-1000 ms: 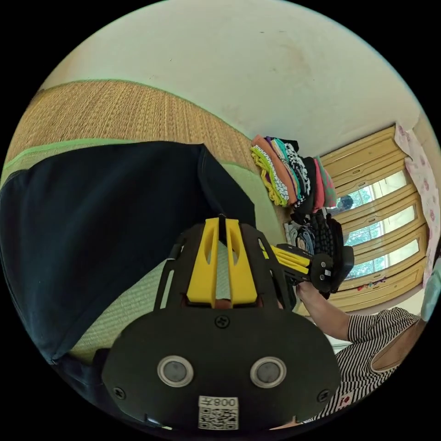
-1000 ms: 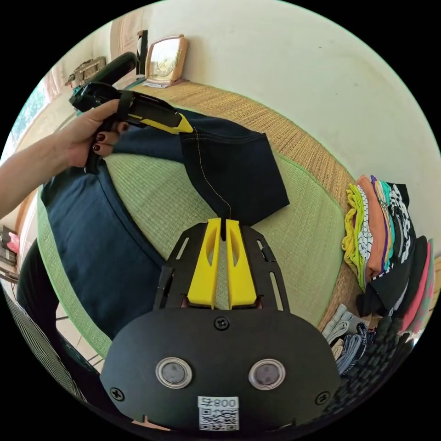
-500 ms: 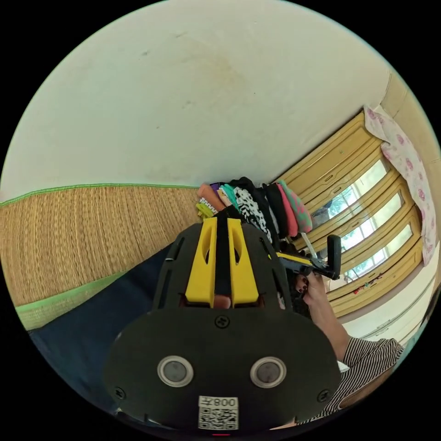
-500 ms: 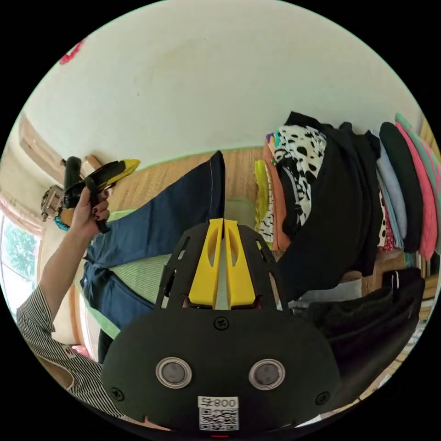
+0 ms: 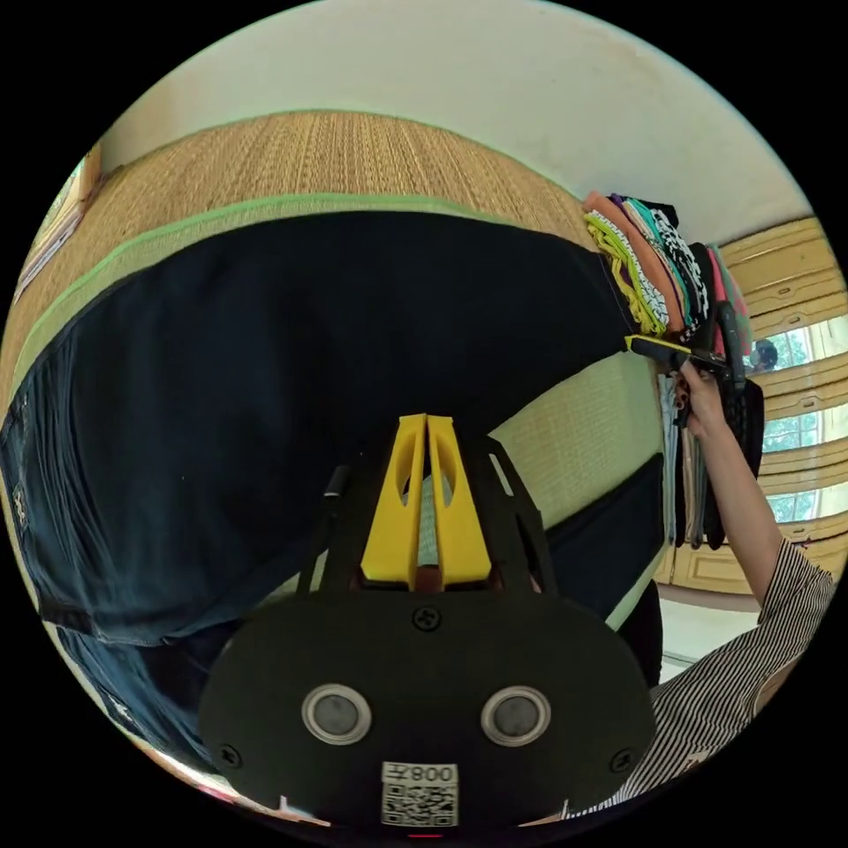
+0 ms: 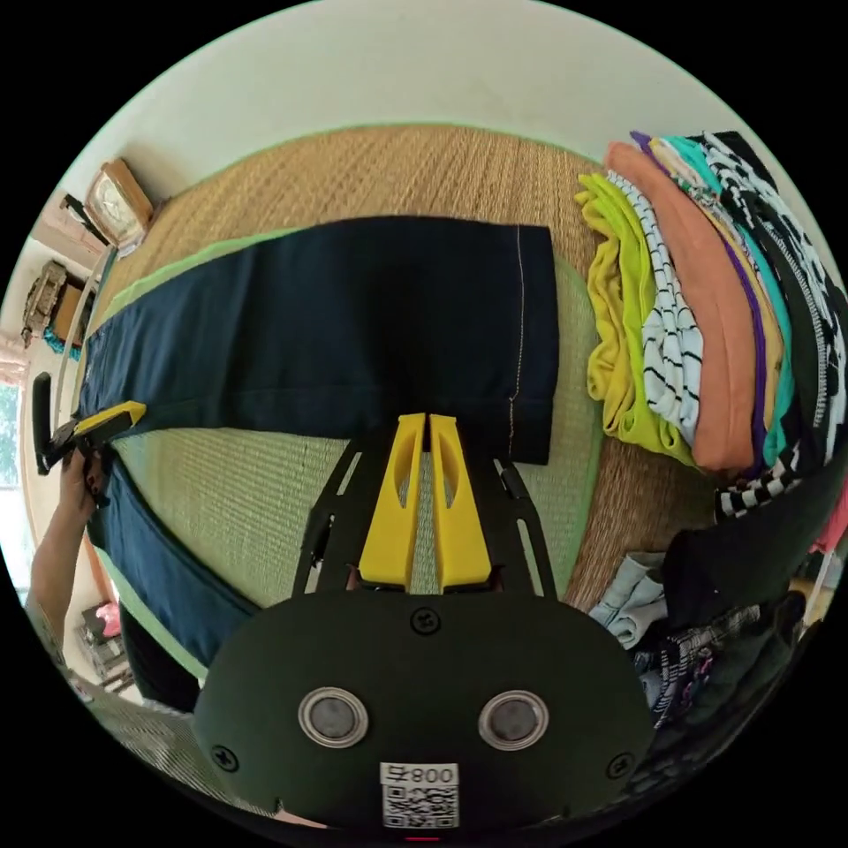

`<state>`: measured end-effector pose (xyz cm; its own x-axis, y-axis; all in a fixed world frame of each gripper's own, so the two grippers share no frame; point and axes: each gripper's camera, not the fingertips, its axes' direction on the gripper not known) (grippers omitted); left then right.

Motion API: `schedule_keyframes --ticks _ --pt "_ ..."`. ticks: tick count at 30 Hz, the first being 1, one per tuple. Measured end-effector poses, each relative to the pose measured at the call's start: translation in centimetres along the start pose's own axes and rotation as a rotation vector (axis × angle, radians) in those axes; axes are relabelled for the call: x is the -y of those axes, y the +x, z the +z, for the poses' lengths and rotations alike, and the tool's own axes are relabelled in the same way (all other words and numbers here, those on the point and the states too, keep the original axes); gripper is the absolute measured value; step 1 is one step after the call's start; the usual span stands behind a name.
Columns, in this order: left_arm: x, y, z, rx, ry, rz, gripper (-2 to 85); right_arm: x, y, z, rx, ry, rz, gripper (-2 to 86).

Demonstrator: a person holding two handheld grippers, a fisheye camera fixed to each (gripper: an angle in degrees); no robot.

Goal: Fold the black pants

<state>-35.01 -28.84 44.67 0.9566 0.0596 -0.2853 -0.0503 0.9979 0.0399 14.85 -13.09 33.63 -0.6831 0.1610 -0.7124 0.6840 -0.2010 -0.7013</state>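
Observation:
The black pants [image 5: 291,371] lie on a green woven mat [image 5: 574,433]. One leg [image 6: 353,327] is stretched flat, its stitched hem [image 6: 521,336] toward the clothes stack. The other leg [image 6: 159,565] runs off toward the near mat edge. My left gripper [image 5: 427,419] is shut, its yellow tips pinching the leg's near edge; it also appears at the waist end as left gripper [image 6: 106,420], held by a hand. My right gripper [image 6: 427,417] is shut on the leg's near edge close to the hem, and shows as right gripper [image 5: 658,346] by the hem corner.
A stack of folded clothes [image 6: 707,309] stands just beyond the hem, with a loose pile [image 6: 671,618] beside it. A brown straw mat [image 6: 397,177] runs along the wall. A clock [image 6: 119,203] sits in the corner. A striped sleeve [image 5: 733,689] is near.
The pant leg, held up in the air half a second ago, now lies flat and stretched on the mat. Both grippers have come down with it, still shut.

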Motion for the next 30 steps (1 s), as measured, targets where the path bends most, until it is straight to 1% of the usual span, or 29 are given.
schedule_keyframes --ticks 1,2,6,8,10,12,14,16,17,19,21,22,24,25,26,27,28,30 --pt "-0.4 0.0 -0.1 -0.004 0.005 -0.007 0.4 0.1 -0.1 0.0 0.002 0.044 0.017 0.1" --pt "-0.6 0.0 -0.2 0.005 0.007 0.003 0.3 0.6 -0.3 0.6 0.0 0.001 0.002 0.1" --pt "-2.5 0.4 -1.0 0.032 0.017 0.068 0.1 1.7 -0.3 1.1 -0.012 -0.016 -0.033 0.1" --pt "-3.6 0.2 -1.4 0.026 0.035 0.085 0.1 2.2 0.3 1.5 -0.012 0.006 -0.001 0.1" --pt "-4.8 -0.4 -2.1 0.013 0.063 0.083 0.1 2.6 1.0 1.8 0.049 0.013 0.037 0.1" --pt "-5.5 -0.9 -2.6 0.004 0.07 0.079 0.1 2.9 1.3 2.1 0.066 0.023 0.079 0.1" --pt "-6.1 -1.3 -3.4 0.004 0.079 0.071 0.1 3.1 1.3 2.4 0.043 0.031 0.131 0.1" --pt "-7.4 -1.6 -4.4 0.02 0.1 0.093 0.1 3.1 1.1 2.8 0.039 0.035 0.122 0.1" --pt "-7.7 -1.8 -4.3 0.033 0.081 0.091 0.1 3.3 1.2 3.1 0.065 0.037 0.132 0.1" --pt "-9.0 -2.7 -5.3 0.002 0.073 0.058 0.1 3.7 1.1 3.4 0.091 0.026 0.159 0.1" --pt "-10.6 -3.2 -6.9 -0.021 0.088 0.05 0.1 3.9 0.4 3.3 0.029 0.043 0.171 0.1" --pt "-12.2 -3.7 -8.4 -0.027 0.122 0.043 0.1 3.8 -0.5 3.0 0.019 0.063 0.149 0.0" --pt "-14.9 -4.8 -10.9 -0.01 0.167 0.02 0.1 3.1 -2.7 2.1 0.09 0.112 0.064 0.0" --pt "-17.0 -5.9 -12.6 0.03 0.191 -0.012 0.1 2.3 -5.2 1.7 0.148 0.129 -0.029 0.0" --pt "-18.0 -6.5 -13.4 0.058 0.2 -0.032 0.2 1.4 -8.2 1.8 0.2 0.107 -0.135 0.0" --pt "-20.1 -8.0 -14.7 0.121 0.207 -0.087 0.2 0.8 -9.9 1.8 0.22 0.097 -0.182 0.1" --pt "-22.0 -9.7 -15.8 0.178 0.198 -0.168 0.2 -0.5 -13.2 1.9 0.257 0.091 -0.259 0.1" --pt "-24.2 -12.5 -16.5 0.183 0.148 -0.253 0.2 -2.5 -18.0 2.7 0.334 0.055 -0.372 0.1"
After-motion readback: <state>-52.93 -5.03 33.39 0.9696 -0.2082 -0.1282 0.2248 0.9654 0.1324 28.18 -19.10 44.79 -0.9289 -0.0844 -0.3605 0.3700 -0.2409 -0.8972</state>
